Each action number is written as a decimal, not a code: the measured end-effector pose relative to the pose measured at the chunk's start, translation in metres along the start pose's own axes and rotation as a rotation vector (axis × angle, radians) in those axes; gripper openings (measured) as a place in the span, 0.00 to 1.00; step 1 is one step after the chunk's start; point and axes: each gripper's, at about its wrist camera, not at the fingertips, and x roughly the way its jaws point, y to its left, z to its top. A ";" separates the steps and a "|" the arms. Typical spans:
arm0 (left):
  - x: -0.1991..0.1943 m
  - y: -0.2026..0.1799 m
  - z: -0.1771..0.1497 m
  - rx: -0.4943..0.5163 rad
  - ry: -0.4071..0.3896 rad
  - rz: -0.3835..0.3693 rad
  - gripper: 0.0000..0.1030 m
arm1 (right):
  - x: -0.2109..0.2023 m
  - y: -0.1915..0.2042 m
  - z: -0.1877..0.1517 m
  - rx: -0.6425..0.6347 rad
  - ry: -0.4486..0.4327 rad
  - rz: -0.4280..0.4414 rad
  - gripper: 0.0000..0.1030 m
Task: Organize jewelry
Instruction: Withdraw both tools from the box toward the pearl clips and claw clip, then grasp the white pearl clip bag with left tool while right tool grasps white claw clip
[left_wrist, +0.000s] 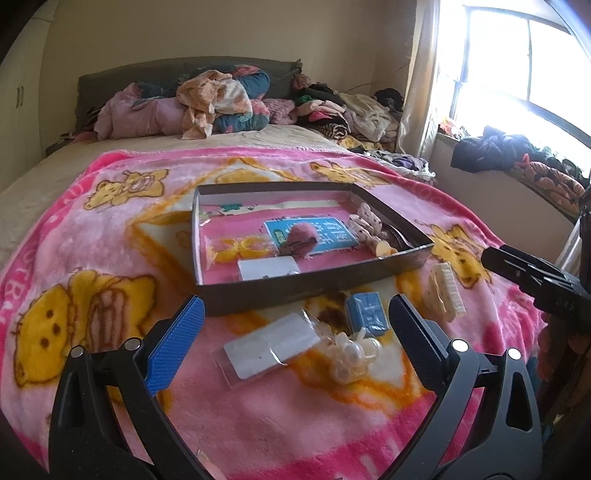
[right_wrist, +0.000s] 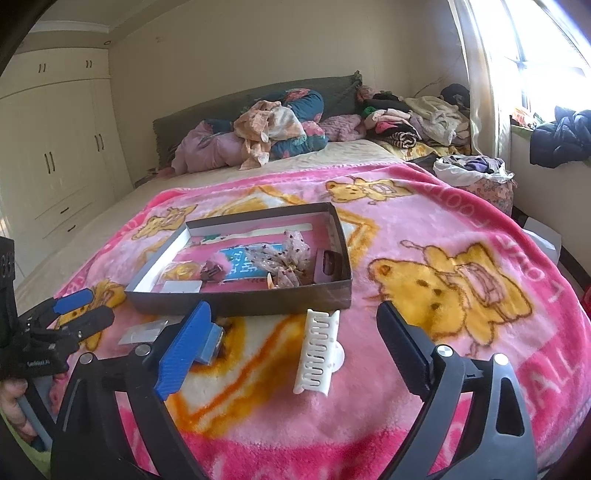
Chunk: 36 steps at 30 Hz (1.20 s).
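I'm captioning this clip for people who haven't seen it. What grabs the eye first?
The bright pink bear-print blanket covers the near end of the bed. On it sits a shallow dark box holding hair accessories. A white hair claw clip lies just in front of the box, between the open right claw's fingers.

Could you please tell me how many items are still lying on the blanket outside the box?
4: a white hair clip, a small blue box, a clear flat packet and a bag of pearly pieces; others may be hidden.
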 end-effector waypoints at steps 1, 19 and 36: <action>0.000 -0.001 -0.001 0.002 0.002 -0.001 0.89 | 0.000 -0.001 -0.001 0.003 0.002 -0.001 0.87; 0.014 -0.030 -0.025 0.044 0.090 -0.082 0.89 | 0.005 -0.018 -0.011 0.027 0.032 -0.043 0.92; 0.047 -0.037 -0.039 0.033 0.162 -0.082 0.76 | 0.038 -0.026 -0.028 0.023 0.167 -0.036 0.91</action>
